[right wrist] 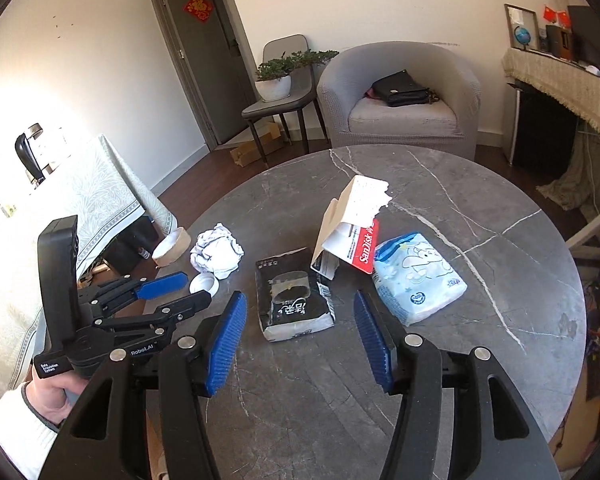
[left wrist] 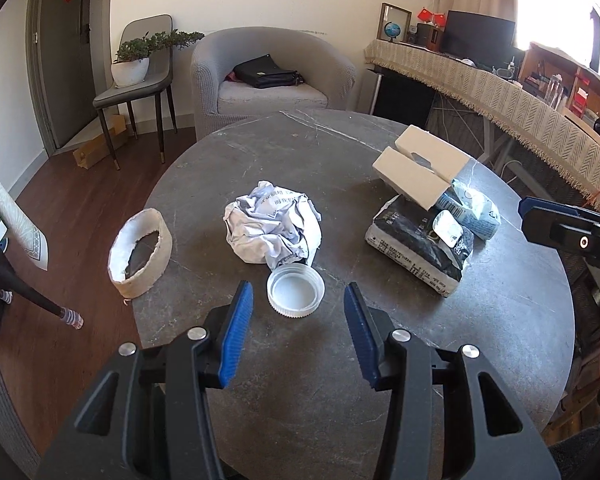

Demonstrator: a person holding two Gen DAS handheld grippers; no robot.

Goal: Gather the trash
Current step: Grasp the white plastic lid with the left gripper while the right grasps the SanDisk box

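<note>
Trash lies on a round dark marble table (left wrist: 300, 360). A white plastic lid (left wrist: 295, 291) lies just ahead of my open, empty left gripper (left wrist: 298, 304), between its blue pads. Behind it sits crumpled white paper (left wrist: 273, 227), and a paper ring (left wrist: 140, 252) lies at the left edge. A black tissue pack (right wrist: 294, 300), a torn white and red box (right wrist: 350, 228) and a blue and white tissue pack (right wrist: 418, 278) lie ahead of my open, empty right gripper (right wrist: 300, 312). The left gripper also shows in the right wrist view (right wrist: 180, 292).
A grey armchair (left wrist: 272, 76) with a black bag stands behind the table. A chair with a potted plant (left wrist: 134, 62) is at the back left. A cloth-covered desk (left wrist: 500, 88) runs along the right. A cloth-covered table (right wrist: 80, 208) stands left.
</note>
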